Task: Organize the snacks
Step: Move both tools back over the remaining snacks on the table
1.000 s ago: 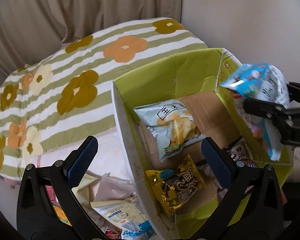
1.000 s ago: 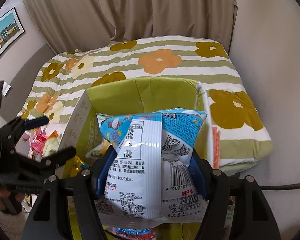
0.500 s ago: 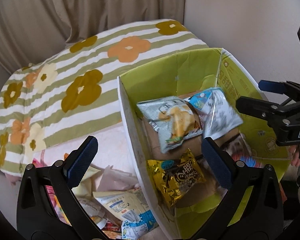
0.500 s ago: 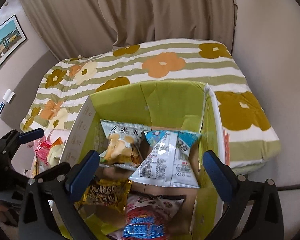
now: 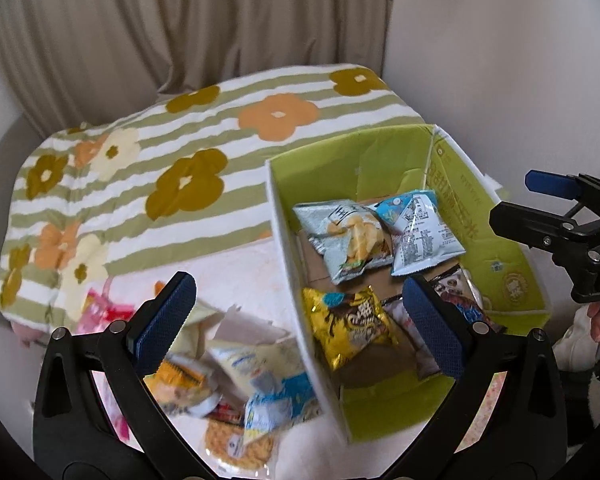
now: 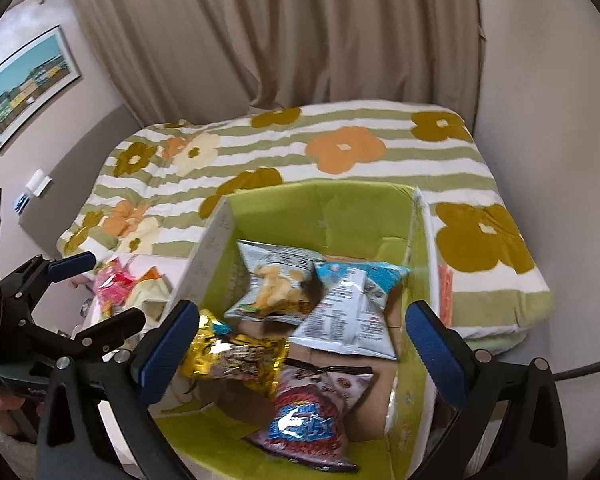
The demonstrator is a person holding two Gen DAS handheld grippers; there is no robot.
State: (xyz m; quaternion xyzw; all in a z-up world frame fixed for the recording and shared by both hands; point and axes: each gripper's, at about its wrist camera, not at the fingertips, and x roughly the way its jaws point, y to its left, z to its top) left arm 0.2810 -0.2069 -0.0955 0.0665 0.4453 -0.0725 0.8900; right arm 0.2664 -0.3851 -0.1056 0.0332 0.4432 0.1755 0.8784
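Both tongs, left (image 5: 300, 316) and right (image 6: 304, 340), gape empty. Those loose crinkly foil snack packets (image 5: 236, 364) at lower left look light and slippery, so I'd pinch a sealed edge.

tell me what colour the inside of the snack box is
Lime green inside the box, with a plain brown cardboard floor; the right wrist view shows it best.

Left gripper (image 5: 298, 314) is hanging with jaws wide apart, nothing between the blue pads (image 5: 162, 322). Green box (image 5: 384, 160) is sitting on the floral blanket (image 5: 148, 168), open at the top. Inside, a grey chip bag (image 5: 346, 236) and a blue-white packet (image 5: 420, 236) are lying side by side, touching; a gold packet (image 5: 350, 326) is lying nearer the camera. Loose snack packets (image 5: 236, 376) are lying piled outside the box's left wall, blurred. Right gripper (image 5: 540, 204) is reaching in from the right edge, jaws parted, empty.
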